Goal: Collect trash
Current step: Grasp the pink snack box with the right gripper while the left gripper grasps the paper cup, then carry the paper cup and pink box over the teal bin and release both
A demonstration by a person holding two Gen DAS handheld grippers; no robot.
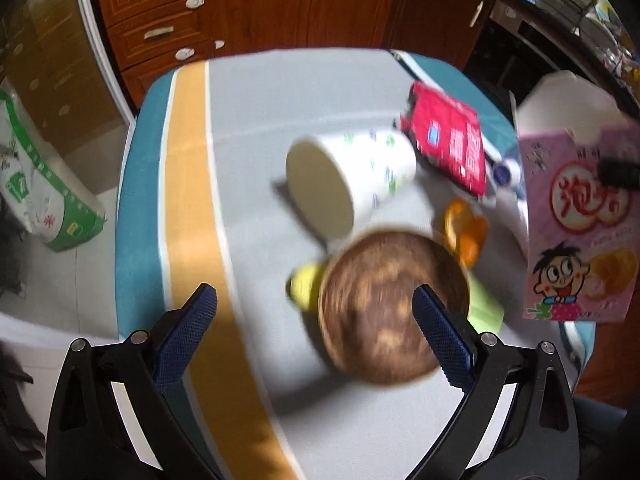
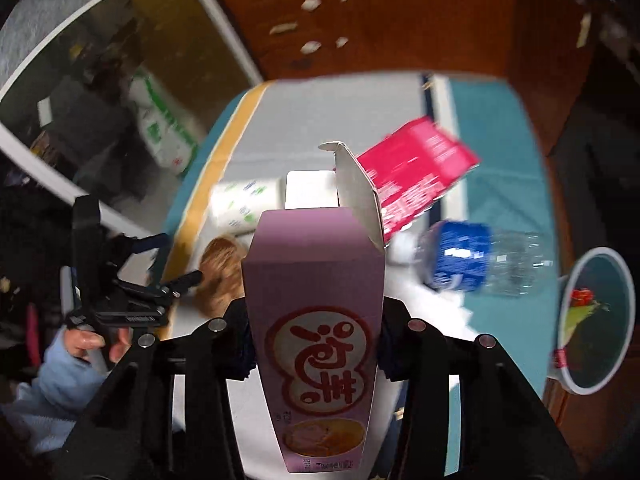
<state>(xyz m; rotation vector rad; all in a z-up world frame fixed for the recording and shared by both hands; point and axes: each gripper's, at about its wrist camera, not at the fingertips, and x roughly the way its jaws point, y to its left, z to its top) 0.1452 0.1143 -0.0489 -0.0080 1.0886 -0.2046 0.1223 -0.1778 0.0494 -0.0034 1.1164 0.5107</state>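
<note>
Two grippers are at work, and only yours on the right is loaded: the right gripper (image 2: 314, 354) is clamped on the pink box (image 2: 316, 320), which stands up between its fingers with the top flap open. In the left wrist view that same pink box (image 1: 580, 216) hangs above the table's right side, lifted off the cloth.

Your left gripper (image 1: 314, 334) has its fingers spread wide with nothing between them, hovering over the wooden bowl (image 1: 390, 306), whose rim sits just beside the right finger.

Beneath you is a table (image 1: 256, 120) covered in a grey cloth with a yellow stripe and teal edges. Brown wooden cabinets (image 1: 256, 8) line the far wall, and a green-and-white sack (image 1: 44, 184) rests on the floor to the left. One bin (image 2: 596, 320) stands off the table's right edge with scraps inside.

Still on the cloth you have one paper cup (image 1: 352, 180) tipped on its side, one red packet (image 1: 448, 136) just beyond it, one plastic bottle (image 2: 476, 260) with a blue label lying flat, and some orange peel (image 1: 466, 228) near the bowl. Yellow-green items beside the bowl are too blurred to name.
</note>
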